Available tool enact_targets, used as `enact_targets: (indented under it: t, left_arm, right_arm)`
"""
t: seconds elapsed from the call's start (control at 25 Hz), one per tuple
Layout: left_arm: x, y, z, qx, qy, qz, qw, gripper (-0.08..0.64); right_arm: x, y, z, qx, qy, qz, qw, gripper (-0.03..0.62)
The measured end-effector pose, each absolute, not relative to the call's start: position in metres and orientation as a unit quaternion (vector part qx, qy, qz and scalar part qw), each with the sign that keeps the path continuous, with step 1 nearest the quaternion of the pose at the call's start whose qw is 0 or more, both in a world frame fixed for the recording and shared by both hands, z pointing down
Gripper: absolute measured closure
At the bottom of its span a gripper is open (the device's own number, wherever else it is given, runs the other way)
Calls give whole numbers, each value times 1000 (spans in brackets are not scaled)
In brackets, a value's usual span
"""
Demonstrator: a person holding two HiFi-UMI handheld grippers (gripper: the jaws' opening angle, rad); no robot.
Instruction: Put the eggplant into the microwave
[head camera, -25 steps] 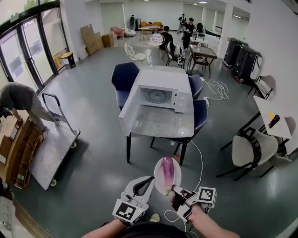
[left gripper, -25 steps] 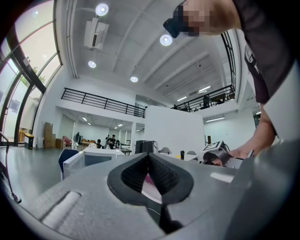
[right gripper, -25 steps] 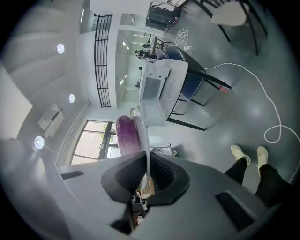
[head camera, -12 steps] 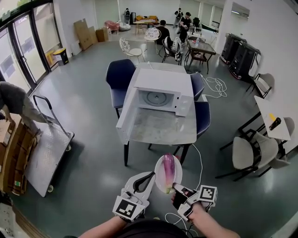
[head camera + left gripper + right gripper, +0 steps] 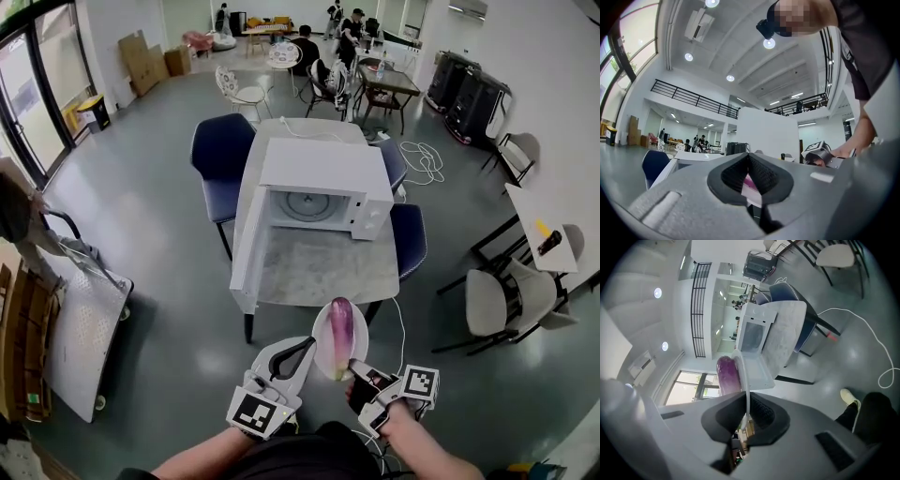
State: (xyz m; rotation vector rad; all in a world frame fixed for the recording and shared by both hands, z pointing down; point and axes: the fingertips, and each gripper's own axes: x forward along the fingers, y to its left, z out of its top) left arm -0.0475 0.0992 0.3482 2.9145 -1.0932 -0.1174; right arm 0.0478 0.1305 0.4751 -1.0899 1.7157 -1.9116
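Currently both my grippers are clenched on one plate (image 5: 322, 341): left gripper (image 5: 302, 352) on its left rim, right gripper (image 5: 354, 373) on its near rim, so the eggplant (image 5: 340, 326) lying on it rides level. Farther off, the microwave (image 5: 314, 173) stands on the table (image 5: 328, 269) with its door (image 5: 246, 239) open to the left, ready to take it.

eggplant (image 5: 340, 323): purple, lying on white plate (image 5: 322, 352) | microwave (image 5: 323, 171): white, door open

No words, brands or numbers are legible; the left marker cube (image 5: 251, 413) and right marker cube (image 5: 420, 382) show only black-and-white square patterns
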Motion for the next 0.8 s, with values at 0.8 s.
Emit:
enact_targets:
  t: [0.8]
  left_arm:
    - [-34, -42, 356, 927, -373, -27, 20, 554]
  right_arm:
    - [52, -31, 507, -373, 598, -697, 129, 575]
